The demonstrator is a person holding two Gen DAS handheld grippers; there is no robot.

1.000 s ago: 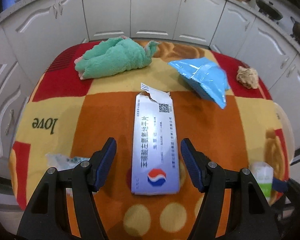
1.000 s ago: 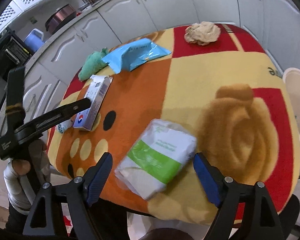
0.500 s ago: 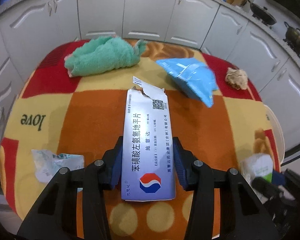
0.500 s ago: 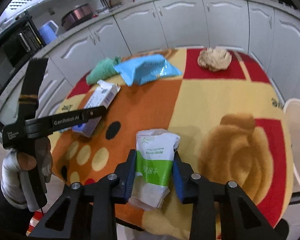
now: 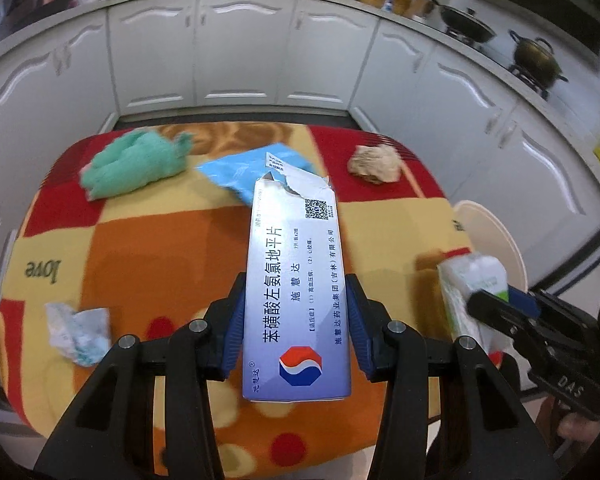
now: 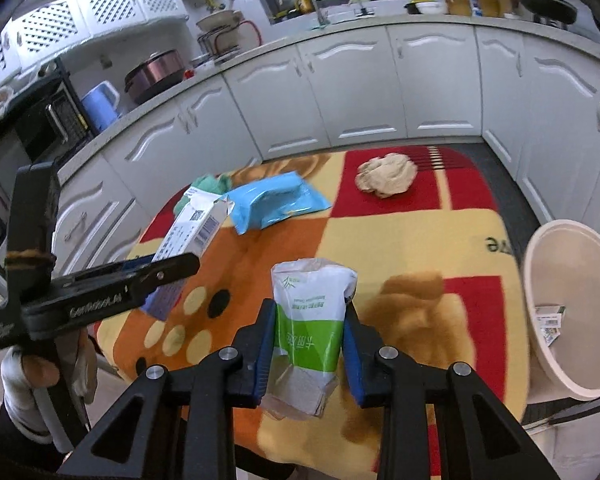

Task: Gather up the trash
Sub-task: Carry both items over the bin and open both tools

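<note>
My left gripper (image 5: 296,320) is shut on a torn white medicine box (image 5: 296,280) with blue print, held clear above the table. In the right wrist view the same box (image 6: 192,232) sticks up from the left gripper (image 6: 168,276) at the left. My right gripper (image 6: 310,344) is shut on a white and green tissue pack (image 6: 310,312), lifted off the table. That pack (image 5: 472,284) also shows at the right of the left wrist view. A cream bin (image 6: 568,312) stands beside the table's right edge, with some paper inside.
On the chequered tablecloth (image 5: 160,264) lie a green towel (image 5: 136,164), a blue plastic bag (image 5: 240,172), a crumpled brown paper (image 5: 376,162) and a crumpled white tissue (image 5: 80,334). White kitchen cabinets (image 6: 420,92) curve round the table. A gloved hand (image 6: 24,384) holds the left gripper.
Both grippers shut, the left on the medicine box and the right on the tissue pack. Both then rose with their loads, so the table looks farther off.
</note>
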